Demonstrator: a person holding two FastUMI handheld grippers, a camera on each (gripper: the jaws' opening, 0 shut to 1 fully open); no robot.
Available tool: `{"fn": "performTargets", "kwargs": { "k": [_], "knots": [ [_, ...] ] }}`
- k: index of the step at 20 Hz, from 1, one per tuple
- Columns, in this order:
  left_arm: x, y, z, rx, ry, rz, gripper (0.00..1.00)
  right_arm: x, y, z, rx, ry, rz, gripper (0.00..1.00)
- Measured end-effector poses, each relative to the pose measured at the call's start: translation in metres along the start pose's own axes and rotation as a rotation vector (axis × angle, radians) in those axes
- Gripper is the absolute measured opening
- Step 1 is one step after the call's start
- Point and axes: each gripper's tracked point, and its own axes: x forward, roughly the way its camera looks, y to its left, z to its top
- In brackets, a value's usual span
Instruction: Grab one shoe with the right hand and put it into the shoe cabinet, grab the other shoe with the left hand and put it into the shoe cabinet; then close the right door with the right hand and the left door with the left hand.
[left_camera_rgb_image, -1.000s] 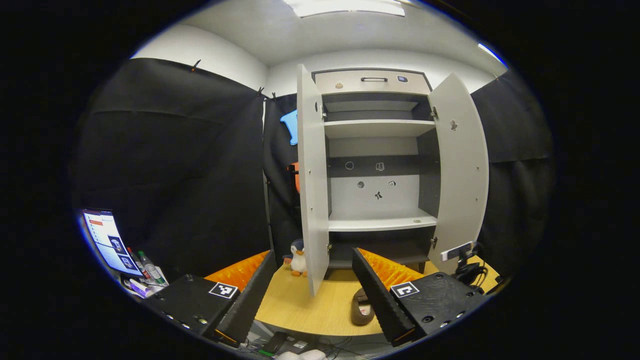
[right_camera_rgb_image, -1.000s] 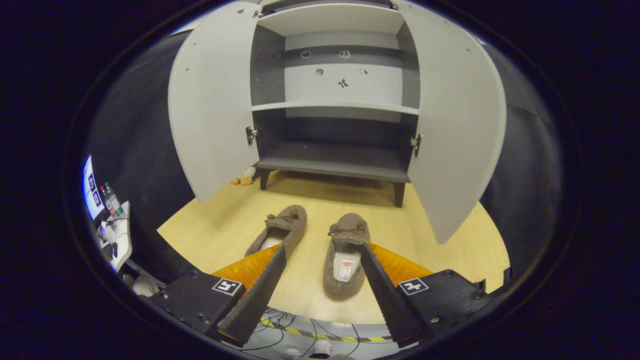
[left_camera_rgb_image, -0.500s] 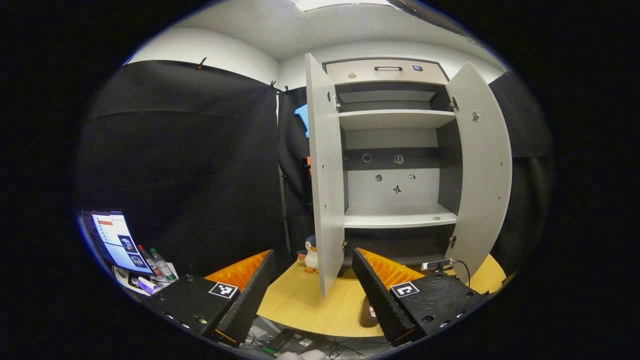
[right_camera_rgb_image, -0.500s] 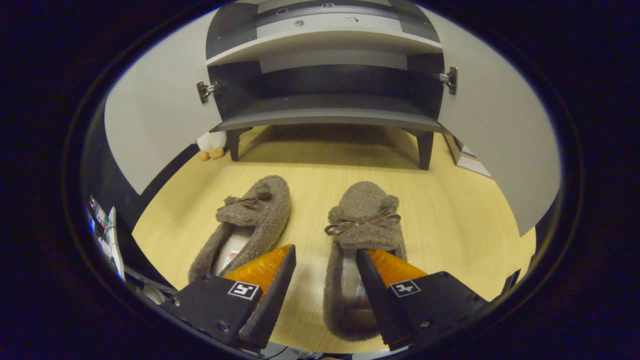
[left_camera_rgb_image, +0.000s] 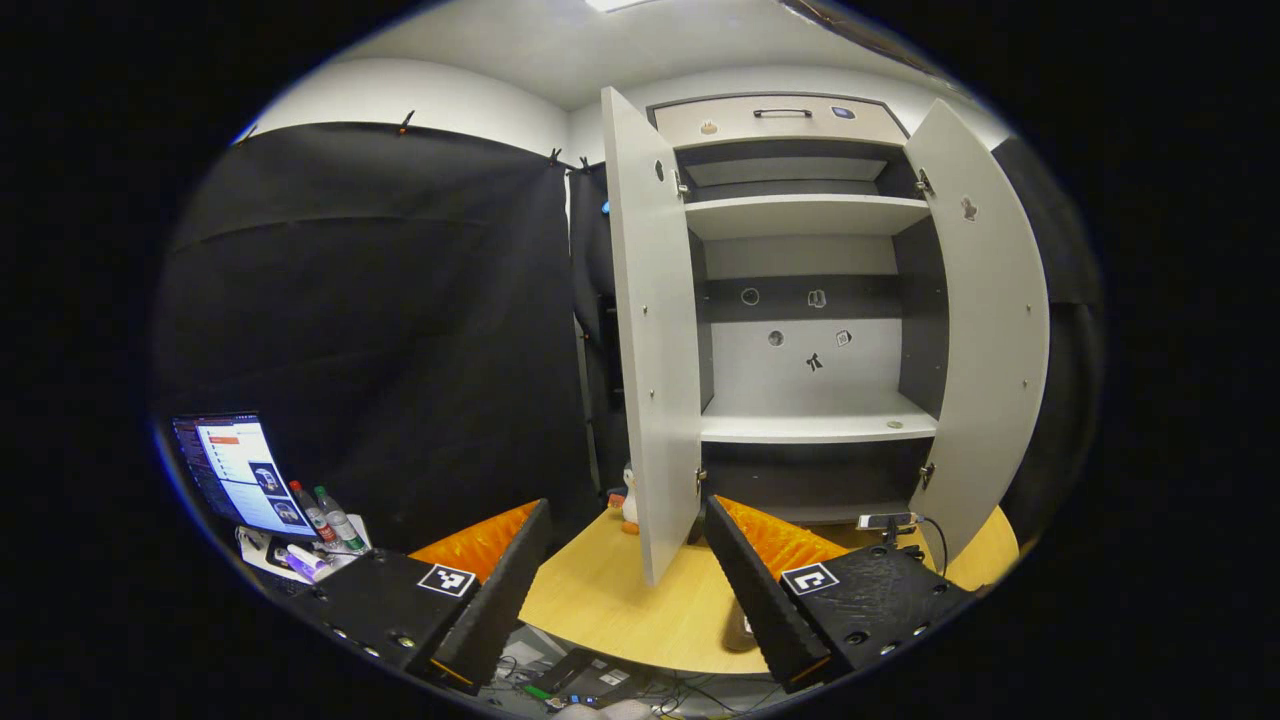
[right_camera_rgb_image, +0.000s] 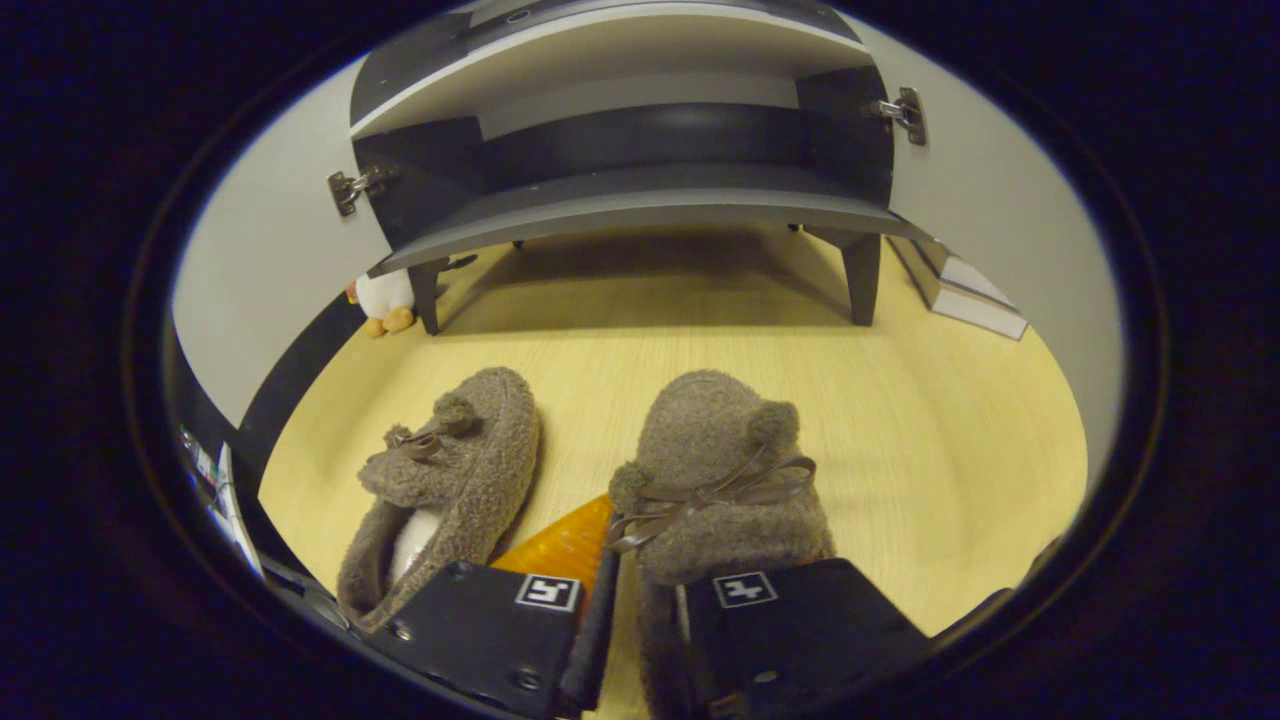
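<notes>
Two brown fuzzy slippers with bows lie side by side on the wooden floor in front of the shoe cabinet (right_camera_rgb_image: 640, 205). In the right gripper view, my right gripper (right_camera_rgb_image: 630, 545) is down at the right slipper (right_camera_rgb_image: 720, 450) and shut on its left side wall: one finger is outside, the other is hidden inside under the upper. The left slipper (right_camera_rgb_image: 460, 470) lies free beside it. In the left gripper view, my left gripper (left_camera_rgb_image: 626, 505) is held up, open and empty, facing the cabinet (left_camera_rgb_image: 810, 425). Both doors, left door (left_camera_rgb_image: 655, 330) and right door (left_camera_rgb_image: 990, 330), stand wide open.
A penguin toy (right_camera_rgb_image: 385, 300) stands by the cabinet's left leg, and books (right_camera_rgb_image: 960, 285) lie on the floor at its right. A laptop (left_camera_rgb_image: 235, 475) and bottles (left_camera_rgb_image: 325, 510) sit at the far left. The cabinet's low shelf is bare.
My right gripper dropped down and forward onto the right slipper and went from open to shut on its side. My left gripper stayed open, and its view swung a little to the left.
</notes>
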Motion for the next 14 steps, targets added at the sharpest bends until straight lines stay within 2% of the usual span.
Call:
{"fn": "performTargets", "kwargs": {
  "k": [1,3,5,10,14],
  "knots": [
    [0.002,-0.003,0.000,0.001,0.000,-0.005,0.95,0.000,0.001,0.000,-0.002,0.006,0.015,0.23],
    [0.004,-0.008,0.000,0.007,0.006,-0.028,0.95,-0.004,0.001,0.001,0.004,0.024,0.019,0.12],
    [0.005,-0.010,0.003,0.016,-0.014,-0.060,0.96,-0.012,0.001,0.008,0.022,0.016,0.027,0.08],
    [0.013,-0.013,-0.001,0.005,-0.035,-0.197,0.96,-0.074,0.014,0.062,0.010,-0.117,0.020,0.08],
    [0.021,0.001,-0.008,-0.005,-0.050,-0.278,0.96,-0.137,0.039,0.127,-0.015,-0.266,0.011,0.08]
  ]
}}
